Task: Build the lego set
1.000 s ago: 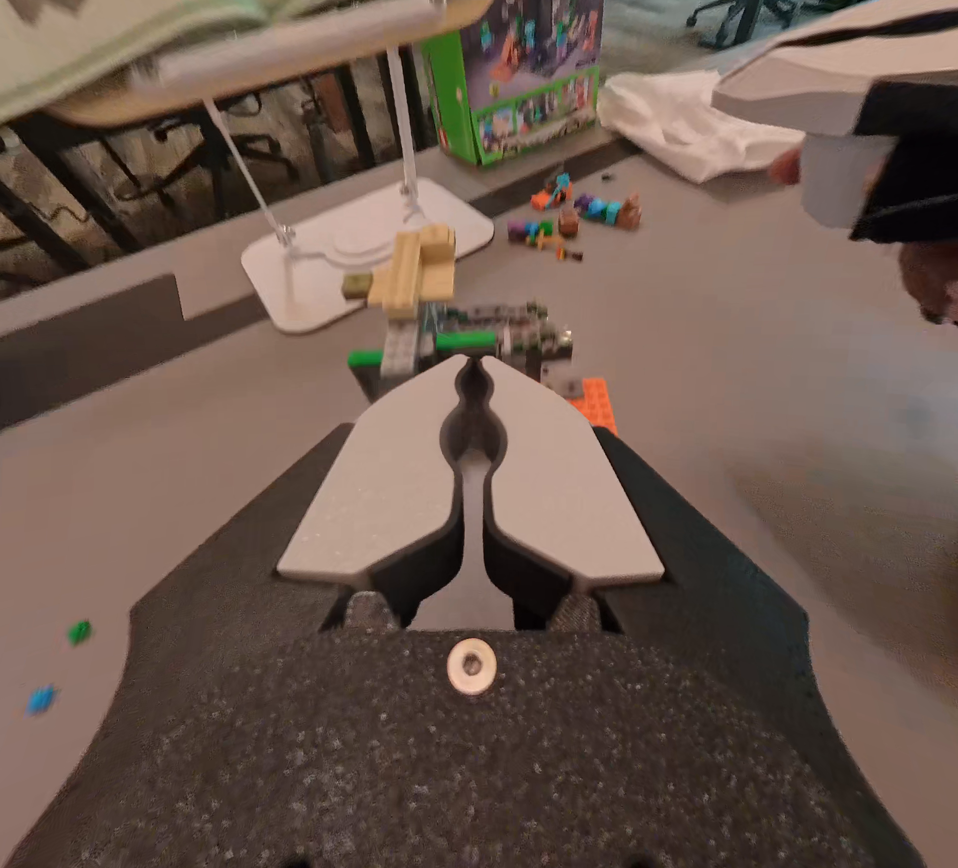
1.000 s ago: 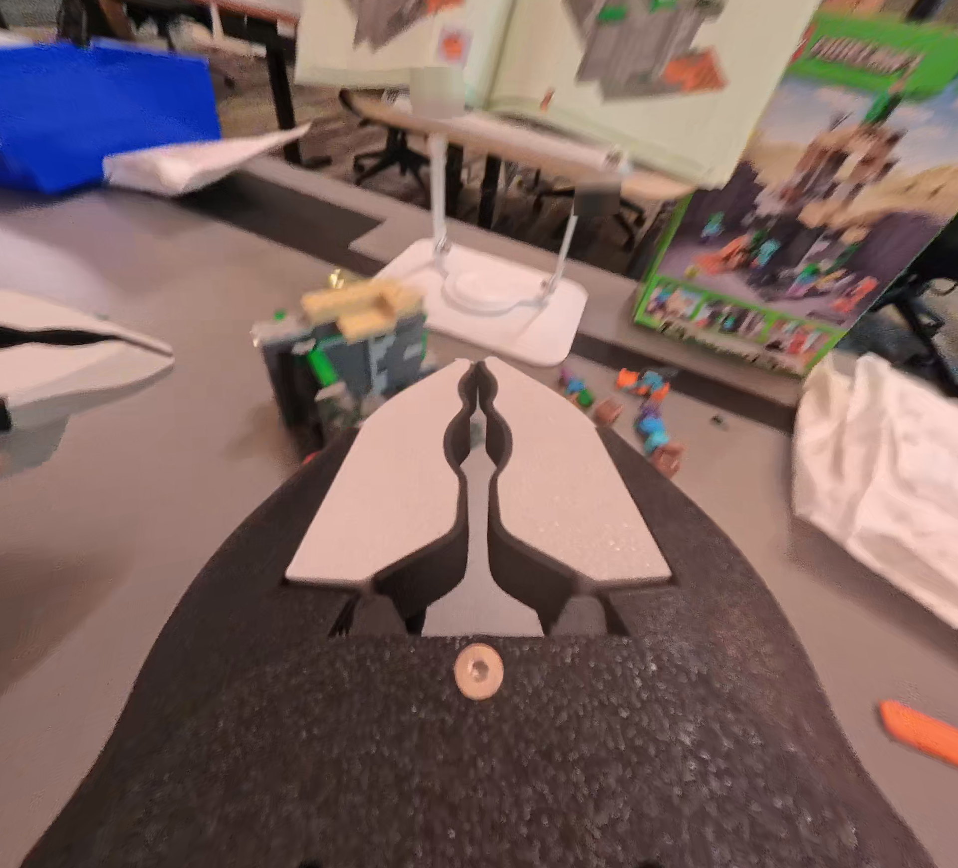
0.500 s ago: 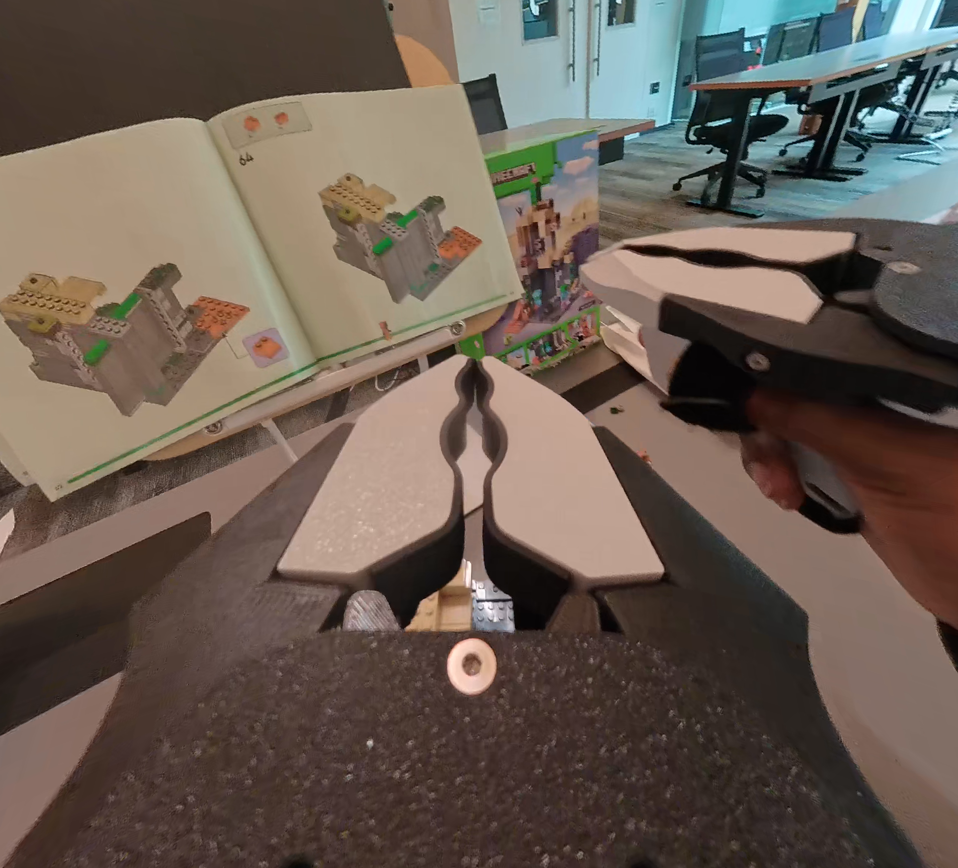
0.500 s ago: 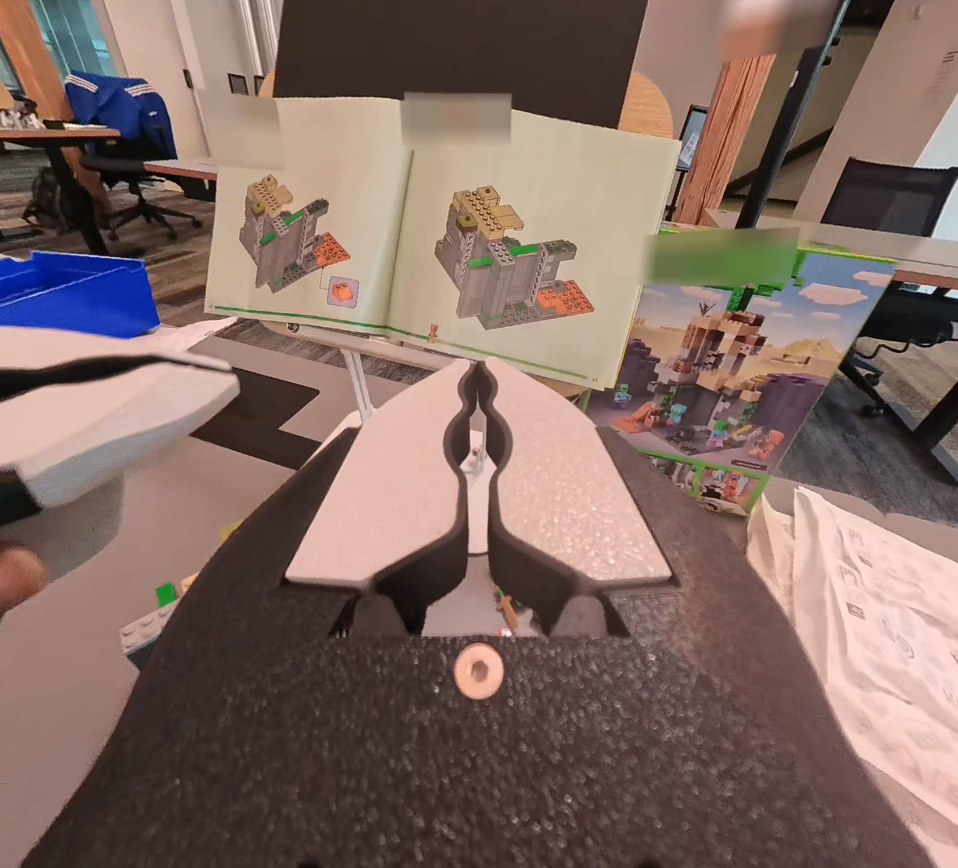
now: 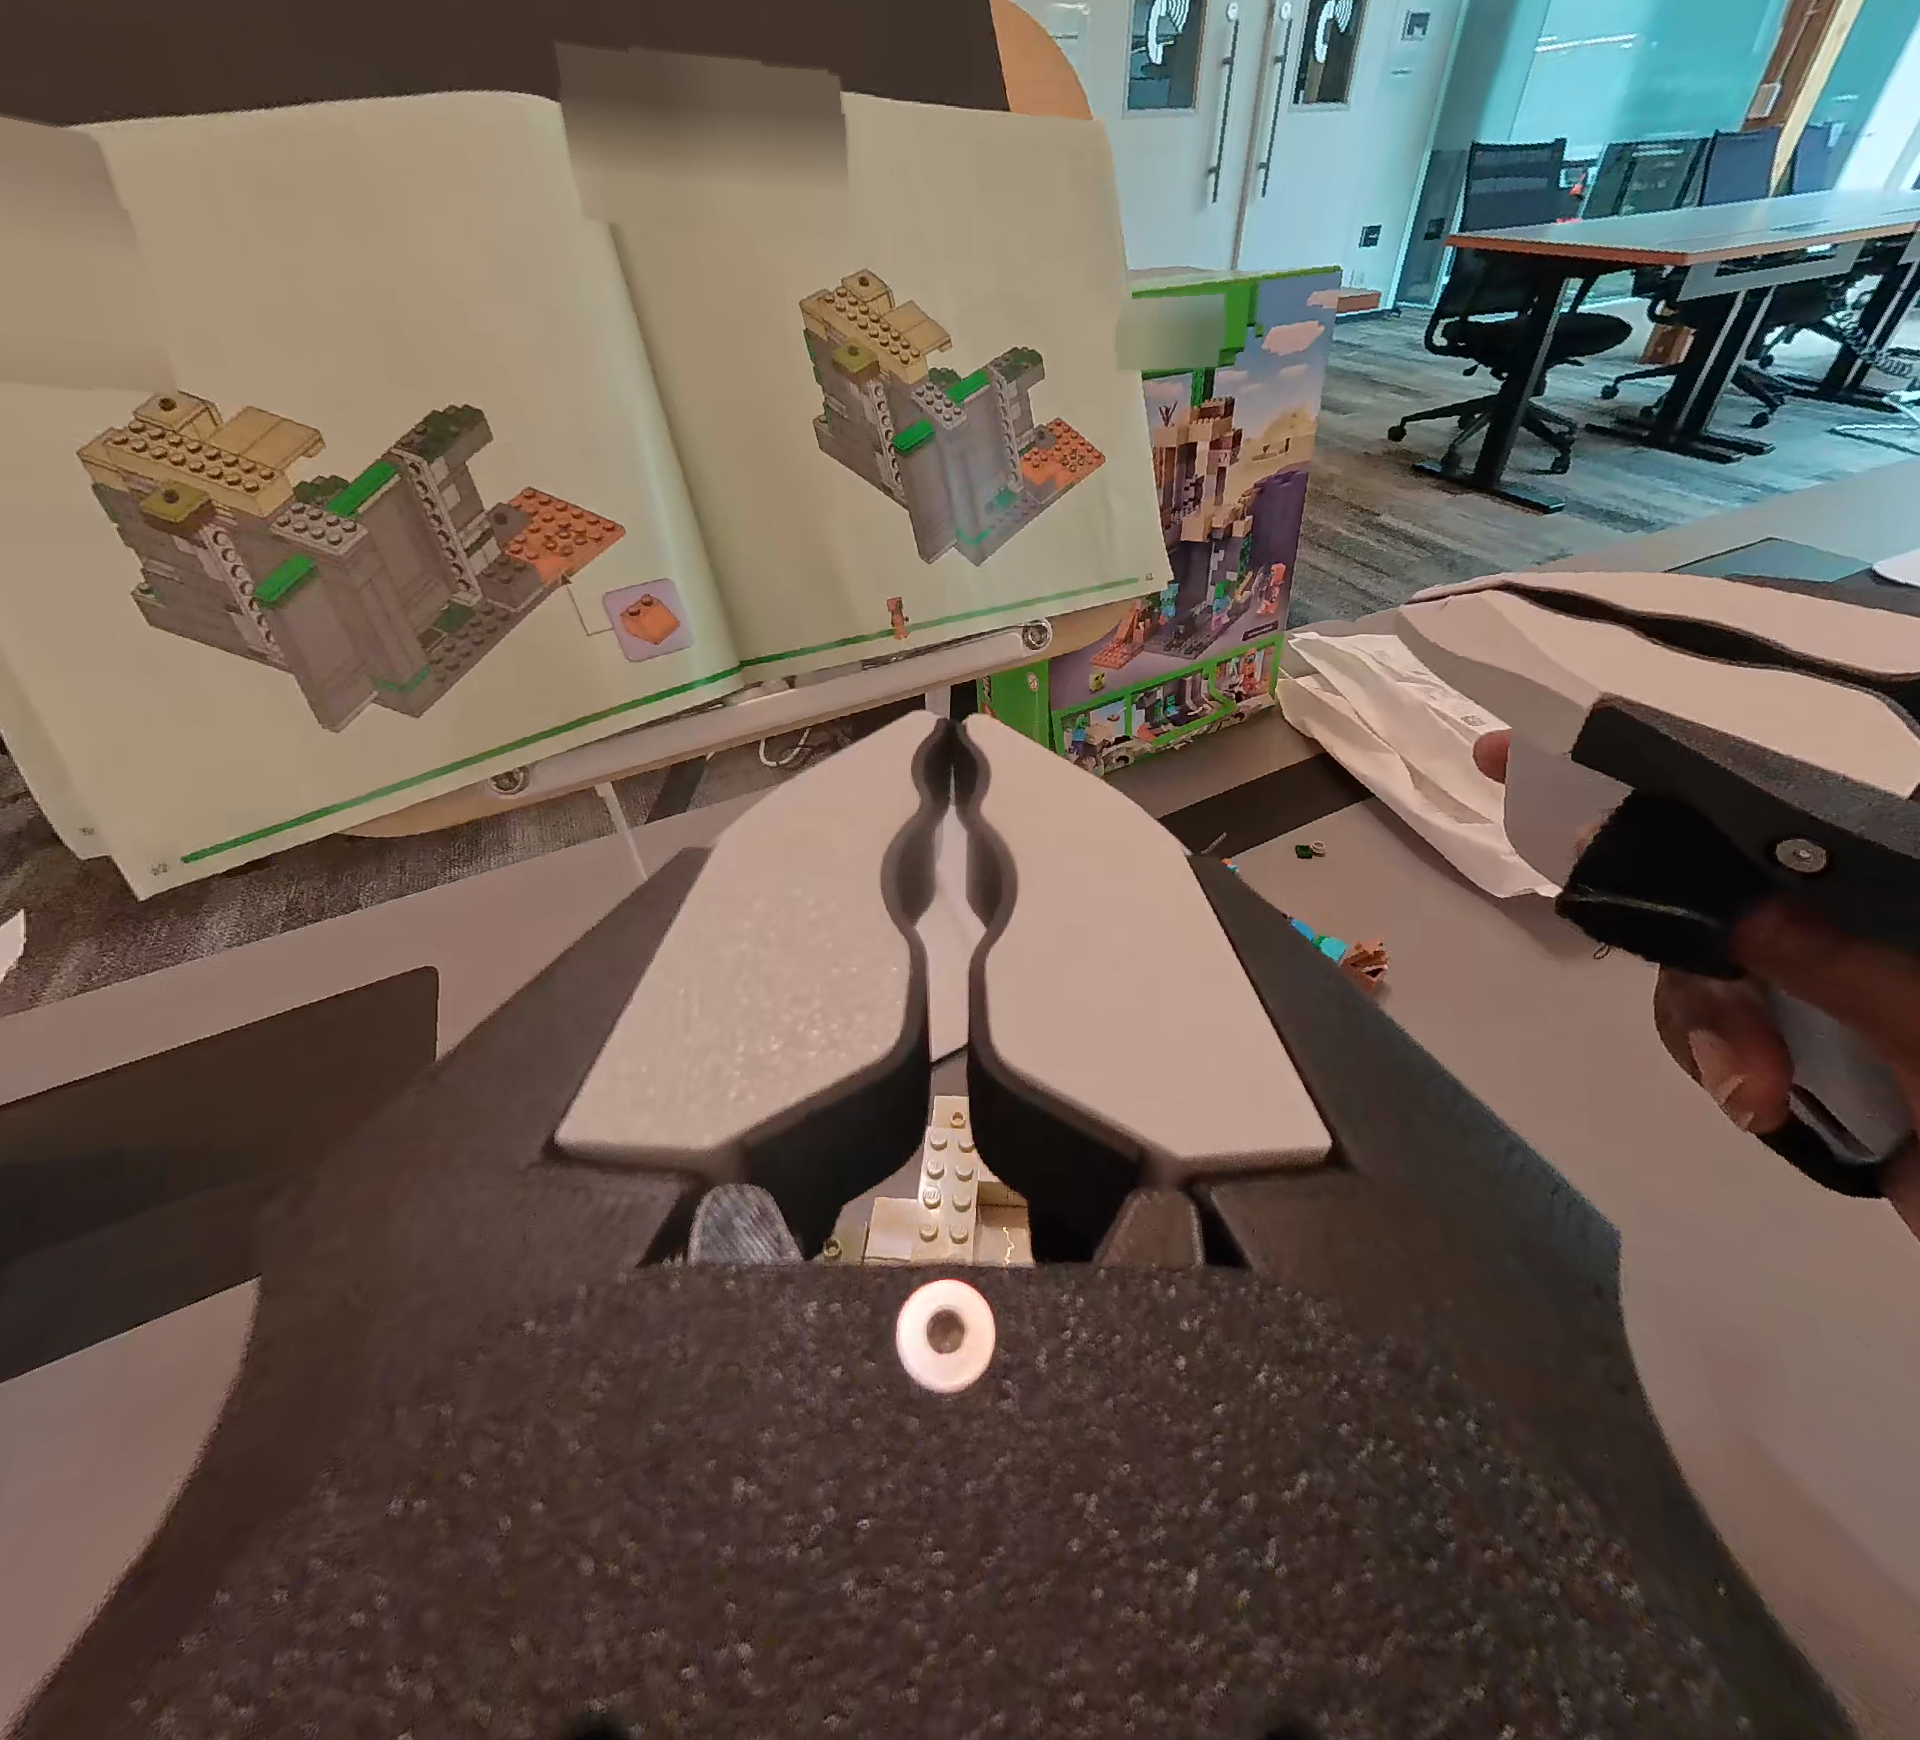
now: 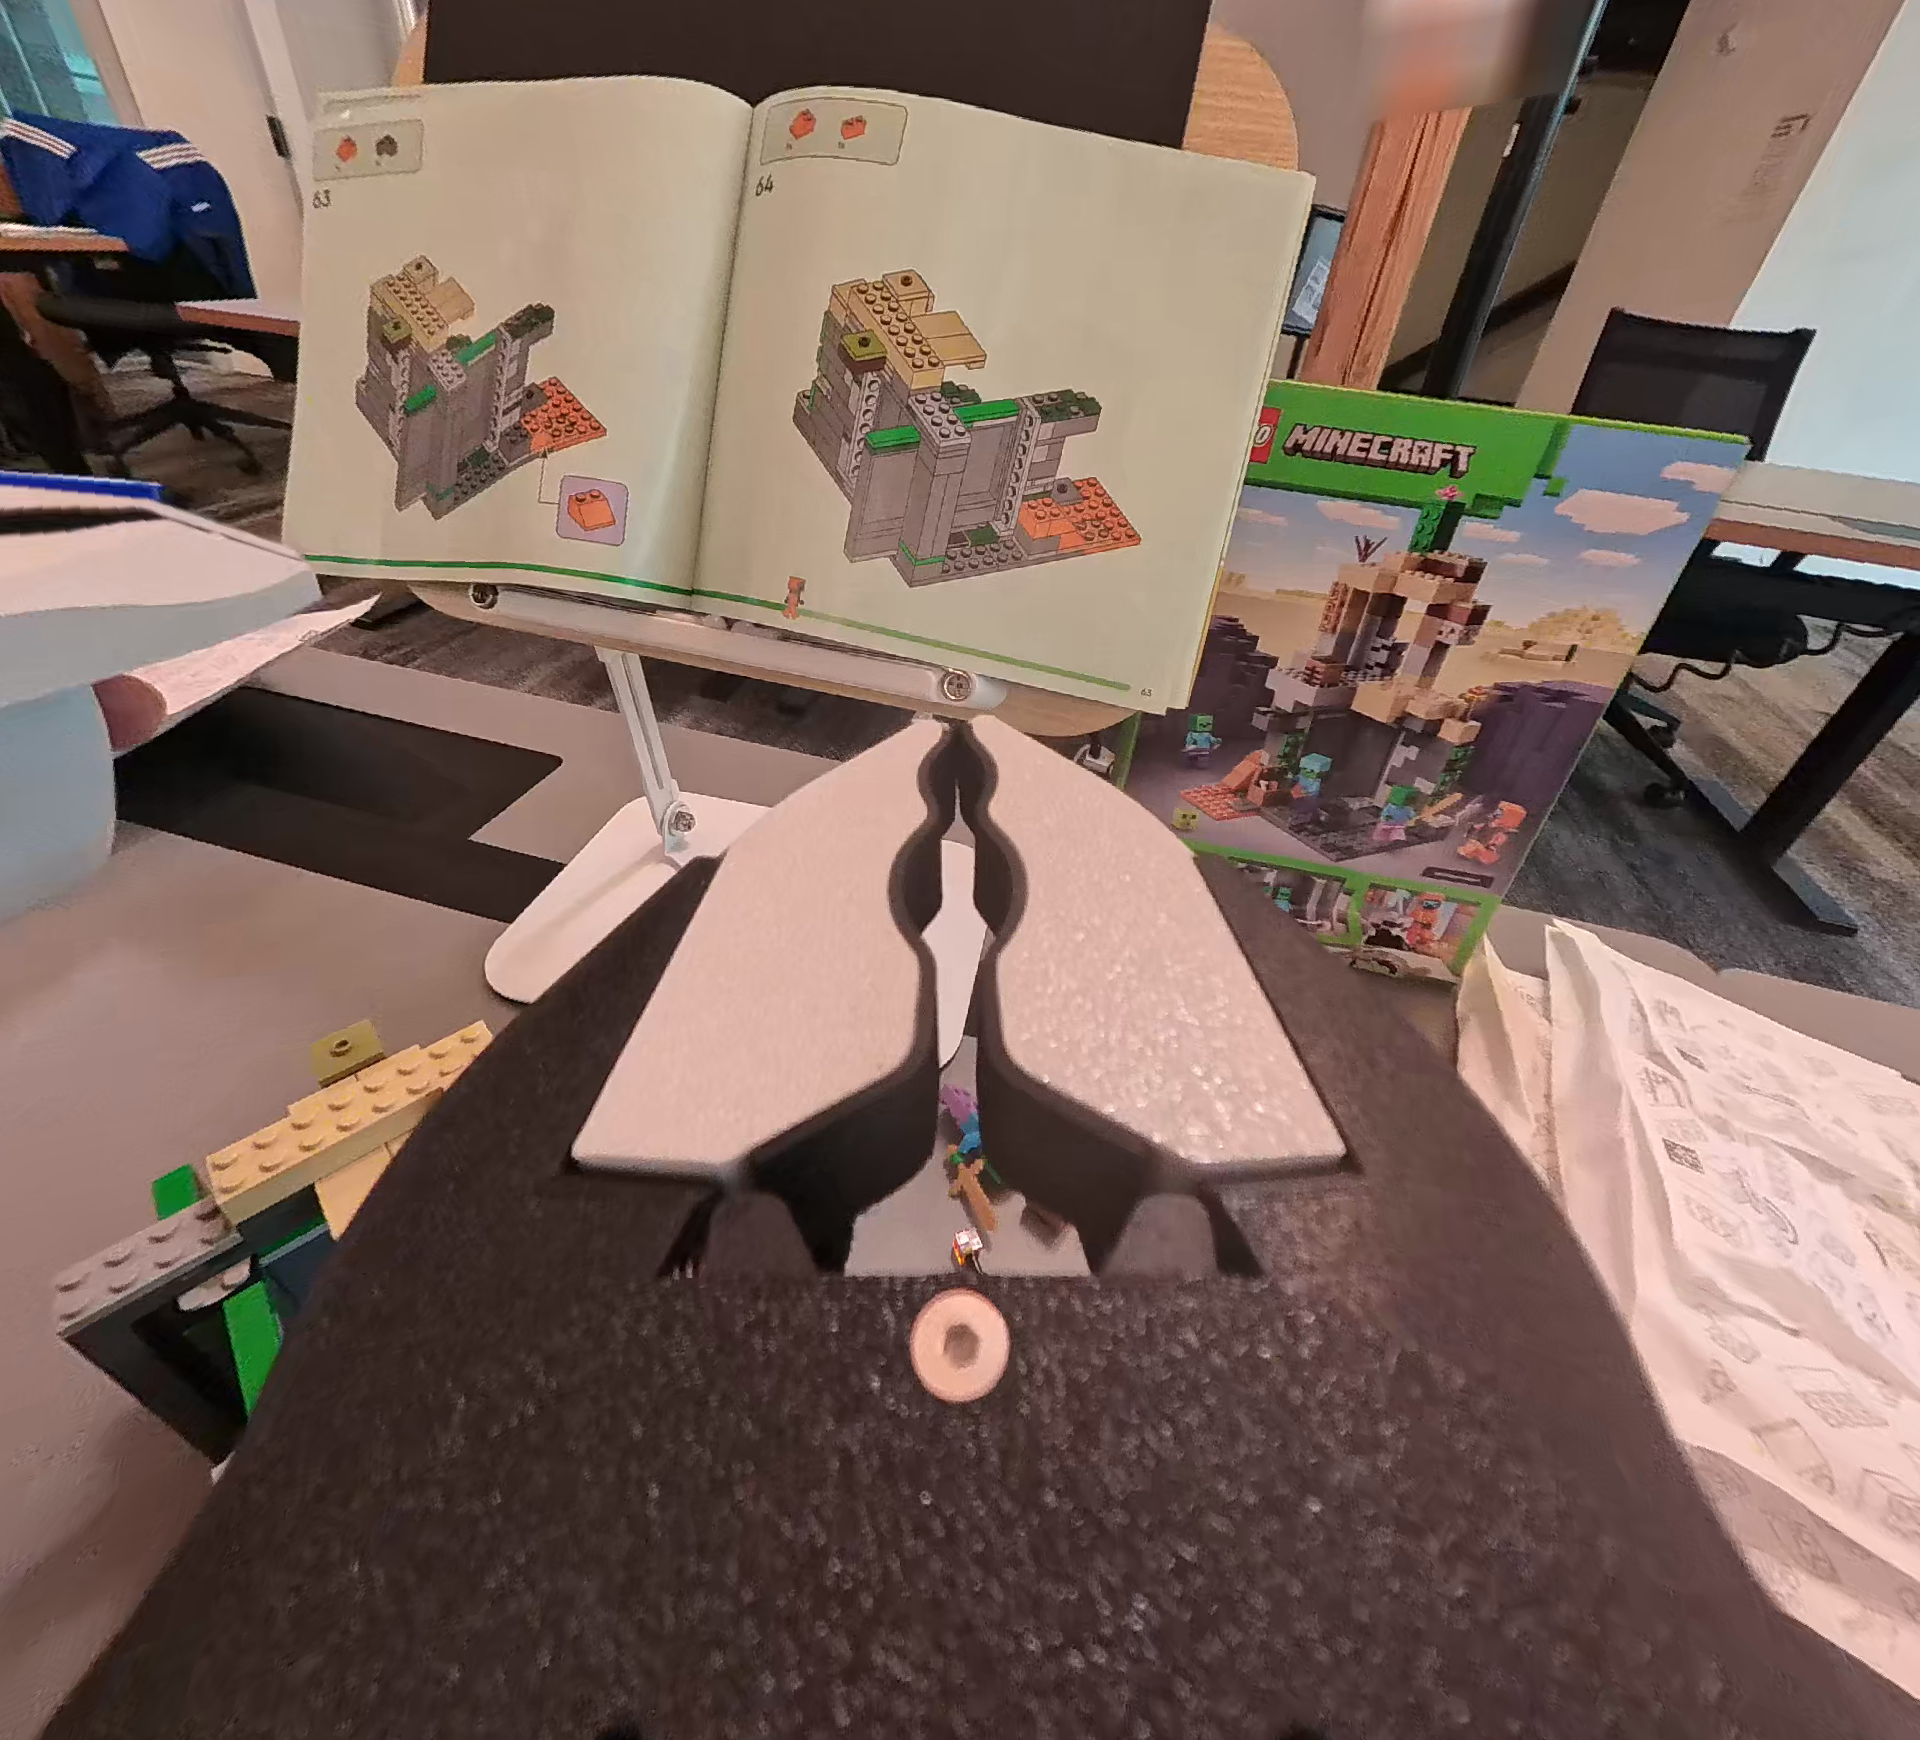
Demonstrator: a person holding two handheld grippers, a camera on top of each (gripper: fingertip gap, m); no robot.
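Both grippers are raised and point at the open instruction booklet (image 6: pixel 790 381) on its white stand (image 6: pixel 582 911); it also shows in the left wrist view (image 5: pixel 582 443). My left gripper (image 5: pixel 954 734) is shut and empty. My right gripper (image 6: pixel 956 734) is shut and empty; it also shows at the right of the left wrist view (image 5: pixel 1621 651). The partly built grey, green and tan lego model (image 6: pixel 281 1171) stands on the grey table at lower left of the right wrist view. Only its tan top (image 5: pixel 951 1191) shows under the left gripper.
The set's box (image 6: pixel 1403 682) stands behind, right of the stand. White paper bags (image 6: pixel 1714 1223) lie at the right. Small loose pieces (image 5: pixel 1340 947) lie on the table (image 6: pixel 208 984) near the box. Office desks and chairs (image 5: pixel 1538 360) stand beyond. There is about 12 cm between the tips of the two grippers.
Both grippers tilted up from the table and model to face the booklet. The model has dropped below the fingers in both views. The jaws stayed shut.
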